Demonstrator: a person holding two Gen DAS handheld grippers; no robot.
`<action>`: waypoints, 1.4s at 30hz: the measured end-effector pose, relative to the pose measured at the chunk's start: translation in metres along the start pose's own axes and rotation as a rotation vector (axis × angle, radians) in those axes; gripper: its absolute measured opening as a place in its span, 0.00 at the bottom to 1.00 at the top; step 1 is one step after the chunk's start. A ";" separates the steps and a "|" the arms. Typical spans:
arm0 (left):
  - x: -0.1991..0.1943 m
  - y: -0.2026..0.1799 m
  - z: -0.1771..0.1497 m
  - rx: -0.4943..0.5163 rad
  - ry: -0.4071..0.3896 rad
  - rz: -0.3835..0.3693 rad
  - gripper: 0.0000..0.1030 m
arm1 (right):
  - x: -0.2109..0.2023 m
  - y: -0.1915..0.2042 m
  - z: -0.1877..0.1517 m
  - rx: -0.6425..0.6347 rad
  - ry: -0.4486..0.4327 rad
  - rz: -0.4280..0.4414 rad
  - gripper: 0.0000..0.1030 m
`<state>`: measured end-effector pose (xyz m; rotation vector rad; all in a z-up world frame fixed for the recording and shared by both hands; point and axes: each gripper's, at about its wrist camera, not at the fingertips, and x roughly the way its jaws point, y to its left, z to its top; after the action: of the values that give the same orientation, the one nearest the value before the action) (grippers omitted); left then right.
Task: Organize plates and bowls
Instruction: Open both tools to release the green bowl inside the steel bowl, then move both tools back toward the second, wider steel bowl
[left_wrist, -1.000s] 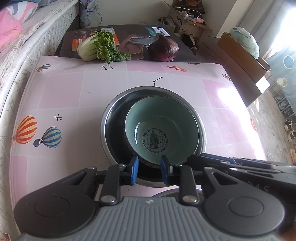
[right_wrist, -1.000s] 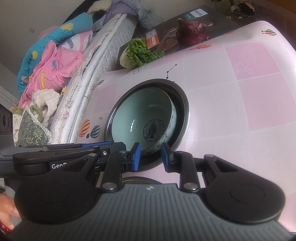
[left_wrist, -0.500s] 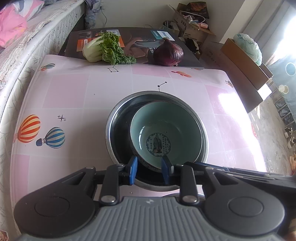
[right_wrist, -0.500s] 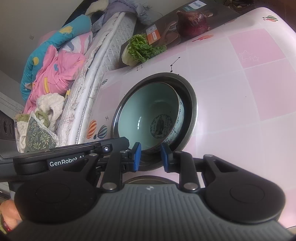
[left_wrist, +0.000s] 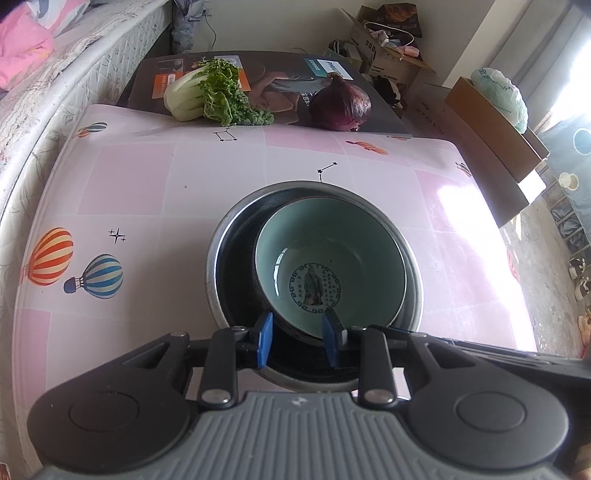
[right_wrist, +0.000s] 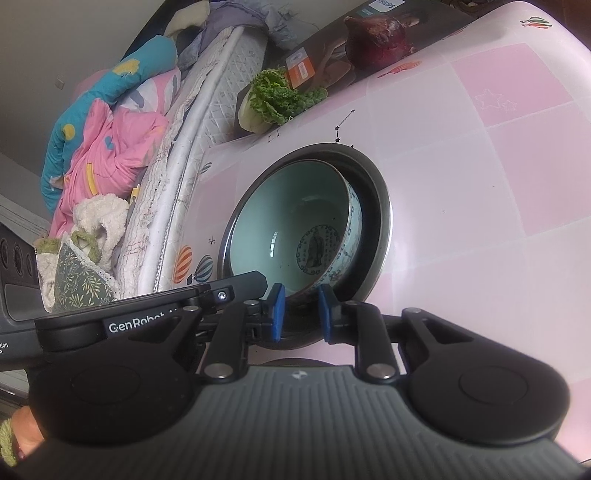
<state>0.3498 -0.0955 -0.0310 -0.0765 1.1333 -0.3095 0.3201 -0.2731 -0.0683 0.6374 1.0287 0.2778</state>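
A celadon bowl (left_wrist: 328, 266) is sitting tilted inside a steel bowl (left_wrist: 218, 258) at the bench's (left_wrist: 129, 177) six o'clock. The left tool (left_wrist: 297, 341) and right tool (right_wrist: 300, 312) are both hanging narrow, the right's jaws just closing; whether either grips a rim, I cannot tell.

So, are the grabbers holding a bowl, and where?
Nothing, it seems. The teal ceramic bowl sits in the steel bowl; left gripper and right gripper straddle its near rim, jaws apart, the right's just been closing.
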 end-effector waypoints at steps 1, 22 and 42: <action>-0.001 0.000 0.000 -0.001 -0.002 0.002 0.28 | 0.001 0.000 0.000 -0.001 0.000 0.002 0.18; -0.032 -0.017 -0.009 0.081 -0.081 0.051 0.62 | -0.040 0.008 -0.012 -0.059 -0.075 0.021 0.32; -0.090 -0.035 -0.044 0.127 -0.225 0.164 0.88 | -0.133 0.037 -0.053 -0.267 -0.335 -0.143 0.80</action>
<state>0.2682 -0.0992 0.0369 0.0914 0.8881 -0.2196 0.2103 -0.2913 0.0287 0.3513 0.6951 0.1711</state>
